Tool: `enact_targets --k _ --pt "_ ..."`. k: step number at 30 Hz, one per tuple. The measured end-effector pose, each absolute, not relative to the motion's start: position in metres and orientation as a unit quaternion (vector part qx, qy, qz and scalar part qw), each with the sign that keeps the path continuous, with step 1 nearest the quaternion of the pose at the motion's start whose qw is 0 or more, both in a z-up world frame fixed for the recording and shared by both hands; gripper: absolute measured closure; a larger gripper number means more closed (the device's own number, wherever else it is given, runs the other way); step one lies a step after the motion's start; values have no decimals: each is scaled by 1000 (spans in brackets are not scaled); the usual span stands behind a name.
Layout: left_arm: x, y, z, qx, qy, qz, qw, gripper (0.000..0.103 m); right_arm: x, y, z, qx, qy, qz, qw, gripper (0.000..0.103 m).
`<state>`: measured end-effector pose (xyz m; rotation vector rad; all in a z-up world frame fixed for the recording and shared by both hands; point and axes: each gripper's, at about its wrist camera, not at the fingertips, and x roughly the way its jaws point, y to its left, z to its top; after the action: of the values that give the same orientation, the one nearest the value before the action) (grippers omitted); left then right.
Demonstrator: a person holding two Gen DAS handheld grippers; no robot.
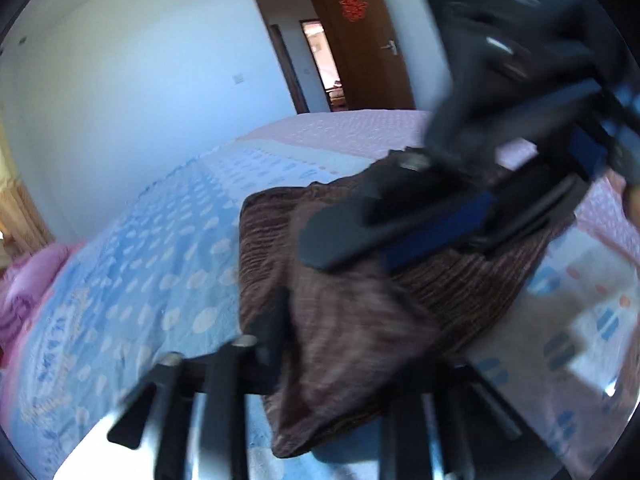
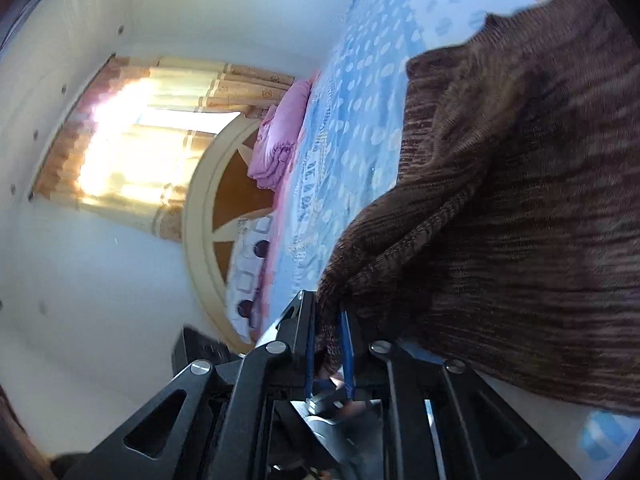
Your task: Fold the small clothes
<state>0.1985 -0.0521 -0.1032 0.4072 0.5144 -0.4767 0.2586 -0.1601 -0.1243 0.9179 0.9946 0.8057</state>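
A brown ribbed garment (image 1: 344, 320) lies bunched on a bed, over a blue spotted bedspread (image 1: 140, 280), with both handheld grippers working at its edges.

In the left wrist view, the left gripper (image 1: 288, 320) sits at the bottom of the frame, badly blurred. A fold of the brown cloth runs down between its black fingers (image 1: 272, 320), and the jaws appear clamped on that fold, though the blur hides the pads themselves.

The right gripper (image 1: 320, 244) reaches in from the upper right of the same view, its black fingers with blue pads lying low over the garment's far side. The right wrist view, strongly tilted, shows it more clearly: the right gripper's (image 2: 328, 344) blue-padded jaws stand nearly together, pinching an edge of the brown knit, which spreads up and away to the right across the bedspread (image 2: 360, 120).

Behind the bed, a brown door (image 1: 360, 36) with a red ornament stands open in a white wall. A pink quilt (image 2: 280, 136) is heaped at the head of the bed, by a rounded headboard (image 2: 236, 200), with sunlit curtains (image 2: 152, 128) beyond.
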Motion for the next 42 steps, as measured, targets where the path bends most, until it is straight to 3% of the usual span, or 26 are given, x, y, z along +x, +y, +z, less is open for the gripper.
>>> enact_targets --k 1,4,6,7,14,19,22,23,24,32,42 --pt "203 -45 -101 175 256 -232 922 90 258 -161 -121 396 450 359 715 90" --pt "207 -29 -97 130 258 -239 927 92 261 -183 -113 378 437 324 749 67" --pt "211 -24 -97 100 266 -251 925 92 266 -210 -108 383 410 273 781 35" --pt "214 -22 -97 84 272 -257 924 92 269 -223 -110 397 402 256 785 32" --pt "214 -17 -94 31 276 -268 923 92 300 -229 -157 480 441 265 711 31" --pt "210 -18 -87 25 266 -277 923 92 329 -203 -153 453 446 269 723 31" --pt "212 -18 -85 24 265 -279 923 92 350 -201 -153 433 443 245 746 37" --pt "214 -18 -86 22 268 -280 921 92 356 -201 -154 430 442 238 750 58" --pt "215 -20 -88 23 274 -280 920 92 362 -201 -156 422 448 230 754 89" --pt "211 -50 -82 51 262 -294 918 92 359 -194 -96 248 409 211 852 91" --pt "206 -129 -71 44 250 -365 896 92 358 -263 -66 143 424 208 870 91"
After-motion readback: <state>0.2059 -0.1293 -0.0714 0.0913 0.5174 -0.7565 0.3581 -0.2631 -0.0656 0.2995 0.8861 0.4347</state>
